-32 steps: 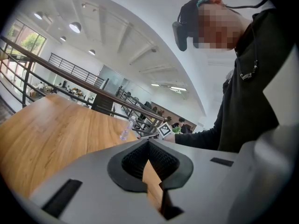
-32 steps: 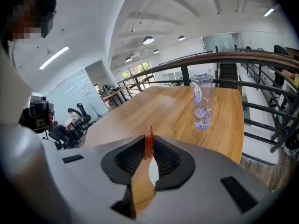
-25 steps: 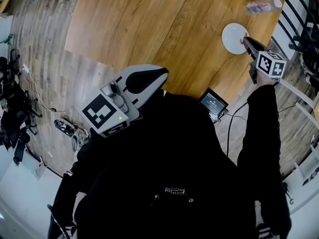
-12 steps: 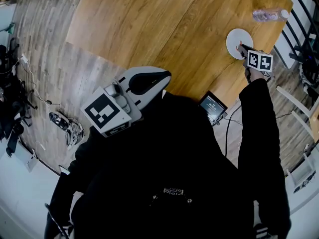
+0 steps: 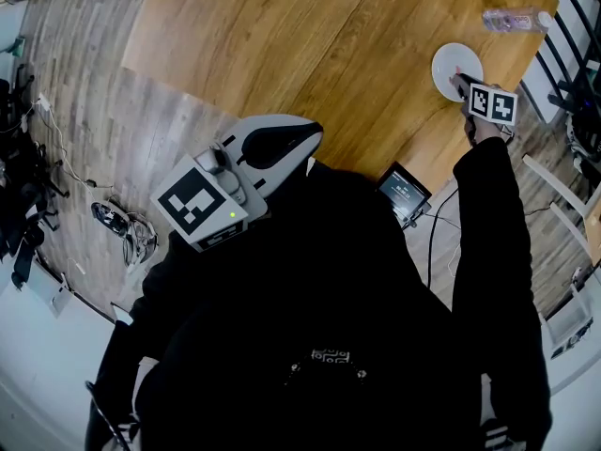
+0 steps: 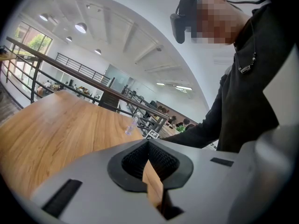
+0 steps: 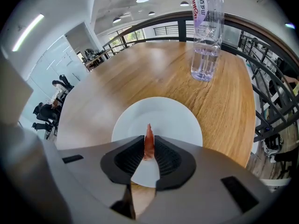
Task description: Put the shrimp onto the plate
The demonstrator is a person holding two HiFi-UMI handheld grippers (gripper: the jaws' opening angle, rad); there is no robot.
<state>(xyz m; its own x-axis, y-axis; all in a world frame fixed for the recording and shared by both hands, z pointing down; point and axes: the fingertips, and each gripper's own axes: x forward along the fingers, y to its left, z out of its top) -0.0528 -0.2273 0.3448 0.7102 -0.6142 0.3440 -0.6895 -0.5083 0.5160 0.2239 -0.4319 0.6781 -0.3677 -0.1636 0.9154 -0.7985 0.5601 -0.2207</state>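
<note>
While the right claw hangs over the white plate, the shrimp stands pinched upright between its pads, which have just eased slightly.

Bottle top cut off, plate partly hidden

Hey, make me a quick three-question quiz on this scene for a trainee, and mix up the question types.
1. True or false: the shrimp lies flat on the plate.
2. On the table, the water bottle stands: A) on the plate B) beyond the plate, apart from it C) between a gripper's jaws.
3. Which gripper holds the shrimp?

Key: 1 false. 2 B. 3 the right gripper; its jaws have just been opening slightly, with the shrimp between them.
</note>
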